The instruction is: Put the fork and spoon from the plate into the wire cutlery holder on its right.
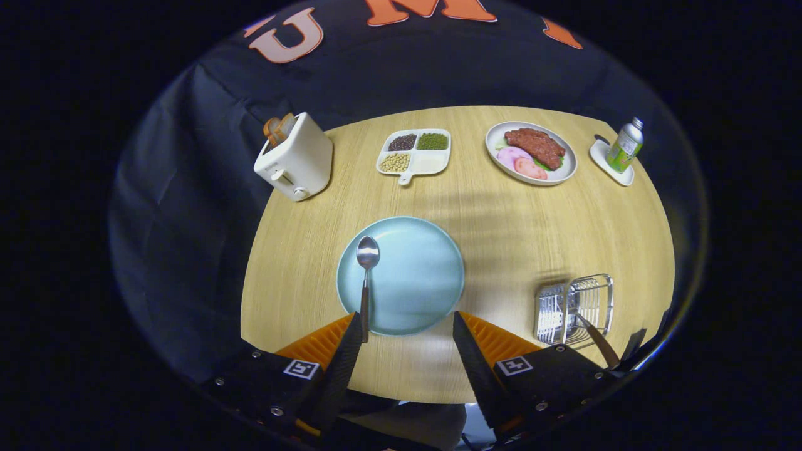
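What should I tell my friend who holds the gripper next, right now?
Gripper: open, holding nothing, fingers spread just short of the near rim of the blue plate.
Spoon: lying on the plate's left part, handle pointing toward the left finger.
Fork: looks already done, its handle leaning out of the wire cutlery holder to the plate's right.
Left: grip the spoon and drop it into the holder.
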The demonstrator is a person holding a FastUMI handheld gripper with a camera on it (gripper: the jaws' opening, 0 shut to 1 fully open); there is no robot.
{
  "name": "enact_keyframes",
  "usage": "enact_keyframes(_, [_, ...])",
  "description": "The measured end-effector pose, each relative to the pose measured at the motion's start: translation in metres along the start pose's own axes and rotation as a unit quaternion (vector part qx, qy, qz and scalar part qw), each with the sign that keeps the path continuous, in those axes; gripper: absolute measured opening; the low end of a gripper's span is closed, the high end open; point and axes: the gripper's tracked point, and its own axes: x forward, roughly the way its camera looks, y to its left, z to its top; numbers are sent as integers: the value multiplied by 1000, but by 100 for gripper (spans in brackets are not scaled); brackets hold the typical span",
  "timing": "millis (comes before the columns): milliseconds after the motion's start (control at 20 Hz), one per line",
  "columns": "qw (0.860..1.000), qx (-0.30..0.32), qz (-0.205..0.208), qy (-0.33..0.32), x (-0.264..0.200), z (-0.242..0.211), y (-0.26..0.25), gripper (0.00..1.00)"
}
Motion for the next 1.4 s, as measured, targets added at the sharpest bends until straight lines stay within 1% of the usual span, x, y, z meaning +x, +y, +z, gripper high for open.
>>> enact_keyframes(250, [999,-17,22,31,39,-8,33,87])
enact_keyframes(400, [998,-18,28,52,65,-16,47,87])
enact_keyframes(450, [998,-16,29,58,76,-23,49,85])
enact_keyframes(600, [997,-18,22,75,96,-31,48,83])
enact_keyframes(750, [995,-28,5,92,113,-38,41,76])
enact_keyframes(900, [994,-25,0,104,123,-45,39,72])
enact_keyframes(1100, [993,-29,-18,113,127,-51,28,58])
enact_keyframes(1250, [993,-21,-17,118,127,-56,24,34])
enact_keyframes(1300, [993,-19,-17,116,127,-56,22,29])
enact_keyframes(1350, [993,-17,-5,117,126,-56,26,20])
enact_keyframes(1400, [993,-16,2,115,126,-55,31,17])
